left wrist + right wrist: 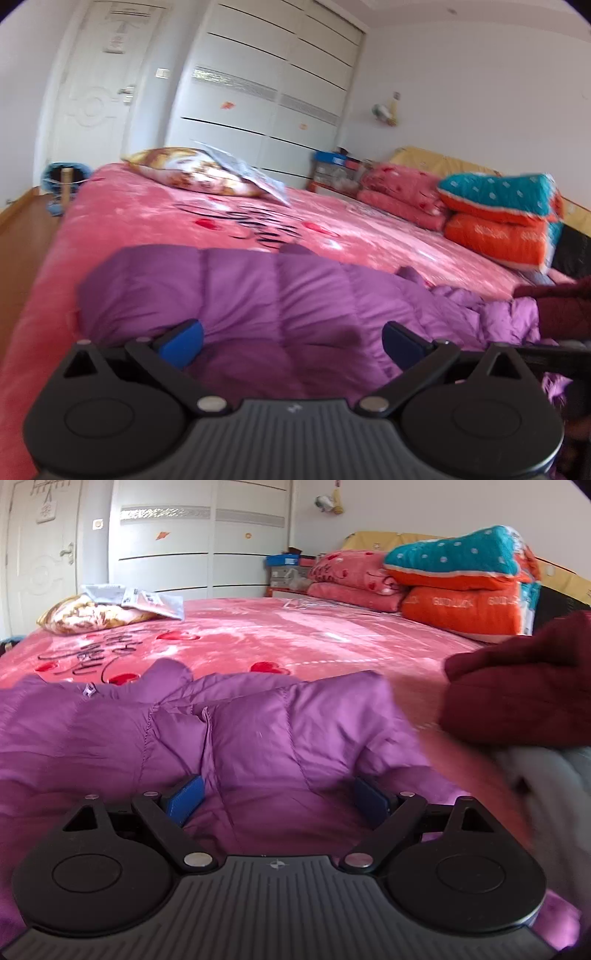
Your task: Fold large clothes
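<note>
A purple quilted down jacket (280, 295) lies on the pink bed near its front edge; it also fills the lower half of the right wrist view (258, 731). My left gripper (291, 341) is open, its blue pads (183, 341) spread wide just above the jacket's padded panel. My right gripper (277, 799) is open too, its blue pads (184, 799) resting against the jacket fabric on either side of a fold. Neither grips the cloth. A dark red sleeve (517, 686) of the person reaches in from the right.
The pink bedspread (184, 221) stretches back to a floral pillow with a plastic packet (207, 173). Folded pink, teal and orange quilts (498, 218) are stacked at the right. White wardrobe (266, 92) and door (96, 92) stand behind. Wooden floor (22, 229) lies left.
</note>
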`<state>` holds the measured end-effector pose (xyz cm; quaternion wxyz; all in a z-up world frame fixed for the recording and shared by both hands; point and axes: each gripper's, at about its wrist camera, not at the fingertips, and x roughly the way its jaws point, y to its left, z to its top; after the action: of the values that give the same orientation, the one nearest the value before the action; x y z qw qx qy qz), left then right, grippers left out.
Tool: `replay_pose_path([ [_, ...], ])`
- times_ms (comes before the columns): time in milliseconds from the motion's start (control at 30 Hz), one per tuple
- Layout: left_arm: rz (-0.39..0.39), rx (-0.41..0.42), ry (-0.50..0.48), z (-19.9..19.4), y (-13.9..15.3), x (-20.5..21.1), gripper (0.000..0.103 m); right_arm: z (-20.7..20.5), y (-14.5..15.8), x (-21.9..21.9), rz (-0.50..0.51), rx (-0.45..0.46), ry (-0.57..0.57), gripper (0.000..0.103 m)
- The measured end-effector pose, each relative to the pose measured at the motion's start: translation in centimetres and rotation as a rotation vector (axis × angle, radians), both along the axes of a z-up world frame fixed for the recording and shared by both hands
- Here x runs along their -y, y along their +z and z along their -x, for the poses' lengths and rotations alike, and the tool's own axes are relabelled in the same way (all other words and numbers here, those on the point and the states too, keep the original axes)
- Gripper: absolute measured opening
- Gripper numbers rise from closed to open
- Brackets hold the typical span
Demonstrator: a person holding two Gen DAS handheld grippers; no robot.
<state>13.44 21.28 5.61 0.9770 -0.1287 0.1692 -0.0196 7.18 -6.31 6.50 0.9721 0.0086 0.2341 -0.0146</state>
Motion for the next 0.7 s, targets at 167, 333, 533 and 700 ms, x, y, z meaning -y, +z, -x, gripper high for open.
replay_pose_path([
  [167, 0.099, -0.025, 0.057, 0.4, -0.7, -2.4, 0.102, 6.6, 1.6, 2.2, -0.042, 0.042, -0.047, 0.103],
  [333, 0.117, -0.046, 0.100, 0.3, -1.2, -3.0, 0.102, 12.6, 2.1, 5.0, -0.087, 0.017, -0.110, 0.103],
  [533, 0.103, -0.053, 0.112, 0.3, -1.3, -2.7, 0.102, 17.0, 2.4, 8.9, -0.181, -0.048, -0.202, 0.103],
  [700, 0.106, -0.103, 0.091, 0.9, 0.2, -3.5, 0.102, 20.2, 3.4, 10.5, -0.138, -0.027, -0.217, 0.103],
])
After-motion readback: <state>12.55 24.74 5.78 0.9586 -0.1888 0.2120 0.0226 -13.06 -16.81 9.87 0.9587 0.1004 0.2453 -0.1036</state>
